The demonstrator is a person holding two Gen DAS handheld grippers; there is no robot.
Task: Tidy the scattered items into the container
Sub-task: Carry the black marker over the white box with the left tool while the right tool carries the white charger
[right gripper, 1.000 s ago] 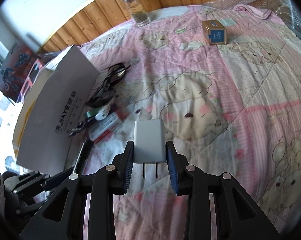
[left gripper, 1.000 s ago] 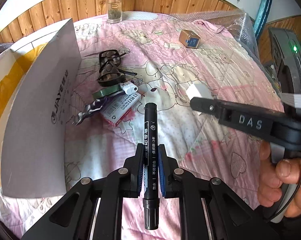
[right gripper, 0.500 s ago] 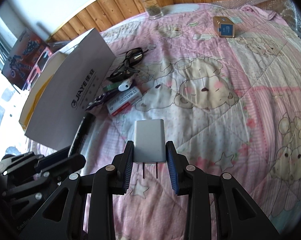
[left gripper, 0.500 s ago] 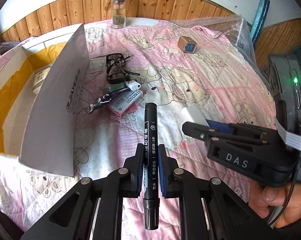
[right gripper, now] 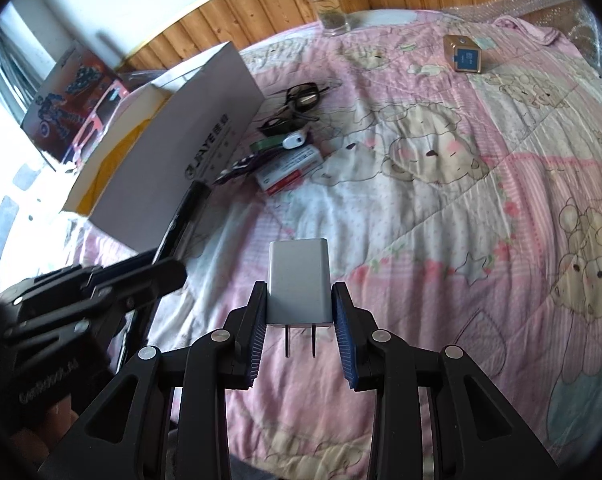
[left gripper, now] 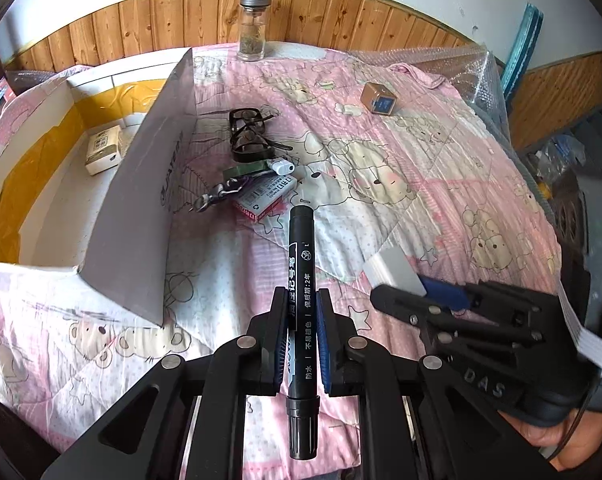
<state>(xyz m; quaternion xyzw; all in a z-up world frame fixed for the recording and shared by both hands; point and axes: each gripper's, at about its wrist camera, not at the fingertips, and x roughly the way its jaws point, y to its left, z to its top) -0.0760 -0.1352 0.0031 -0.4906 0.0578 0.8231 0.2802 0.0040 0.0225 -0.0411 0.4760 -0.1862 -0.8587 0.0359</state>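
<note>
My left gripper [left gripper: 301,308] is shut on a black marker [left gripper: 301,272] that points forward above the quilt. My right gripper [right gripper: 300,300] is shut on a white plug adapter [right gripper: 299,276], prongs toward the camera. The open white cardboard box [left gripper: 141,184] with a yellow lining stands at the left, and a small white packet [left gripper: 103,150] lies inside it. Beside the box wall lie black glasses [left gripper: 247,136], a green and white stick [left gripper: 261,167], pliers [left gripper: 217,196] and a red-white carton [left gripper: 265,196]. The right gripper with the adapter [left gripper: 395,272] shows at the right of the left wrist view.
A glass jar [left gripper: 253,26] stands at the wooden headboard. A small gold and blue cube [left gripper: 379,98] sits on the pink quilt [left gripper: 381,160] far right. Bubble wrap [left gripper: 461,68] covers the bed's right edge. A printed carton [right gripper: 69,96] leans beyond the box.
Both grippers have risen and pulled back from the pile, each keeping its item. The box interior has come into the left wrist view.
</note>
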